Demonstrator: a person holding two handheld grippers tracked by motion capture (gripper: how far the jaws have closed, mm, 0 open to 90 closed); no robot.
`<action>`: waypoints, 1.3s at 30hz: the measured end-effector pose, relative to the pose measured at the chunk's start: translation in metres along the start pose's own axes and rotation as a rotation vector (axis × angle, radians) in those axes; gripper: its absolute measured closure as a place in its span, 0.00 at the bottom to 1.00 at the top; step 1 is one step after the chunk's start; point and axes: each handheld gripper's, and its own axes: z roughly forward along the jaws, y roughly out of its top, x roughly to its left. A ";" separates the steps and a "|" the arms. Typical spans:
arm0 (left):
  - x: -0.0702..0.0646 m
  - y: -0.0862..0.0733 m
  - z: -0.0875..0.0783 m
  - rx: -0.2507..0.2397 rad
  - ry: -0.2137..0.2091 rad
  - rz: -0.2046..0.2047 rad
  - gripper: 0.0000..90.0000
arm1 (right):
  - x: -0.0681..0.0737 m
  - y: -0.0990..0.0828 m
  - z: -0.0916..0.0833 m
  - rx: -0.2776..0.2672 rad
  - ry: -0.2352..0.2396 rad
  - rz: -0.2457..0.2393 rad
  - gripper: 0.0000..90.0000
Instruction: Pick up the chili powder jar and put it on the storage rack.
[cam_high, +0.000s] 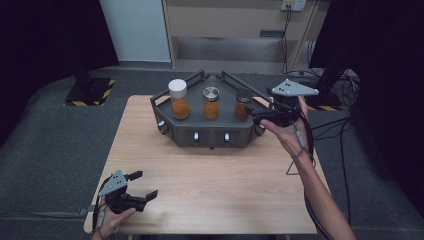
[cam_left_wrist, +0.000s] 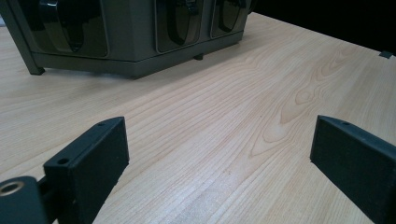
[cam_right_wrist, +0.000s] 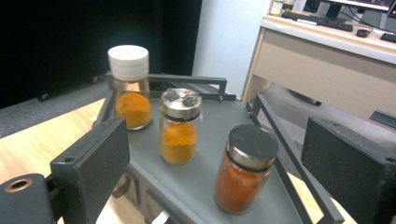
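High view, left to right, taking the grey rack (cam_high: 210, 131) as landmark. Left gripper (cam_high: 141, 186) rests low on the table (cam_high: 210, 195), well short of the rack, jaws spread, nothing between them; likely parked. On the rack stand three spice jars in a row: white-capped jar (cam_high: 179, 99), metal-lidded jar (cam_high: 211, 102), dark-lidded jar (cam_high: 243, 104). Right gripper (cam_high: 252, 115) comes level at the rack's right end, jaws spread, apparently lining up on the dark-lidded jar just ahead, not yet between them.
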 end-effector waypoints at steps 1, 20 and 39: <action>0.000 0.000 0.000 -0.001 -0.001 0.000 0.04 | 0.001 -0.002 -0.003 -0.002 0.000 0.002 0.09; 0.001 -0.001 0.000 -0.008 0.001 -0.008 0.04 | 0.007 -0.062 -0.057 0.005 0.010 0.003 0.08; 0.001 0.000 0.001 -0.001 0.002 -0.008 0.04 | 0.019 -0.125 -0.089 0.074 0.014 0.064 0.08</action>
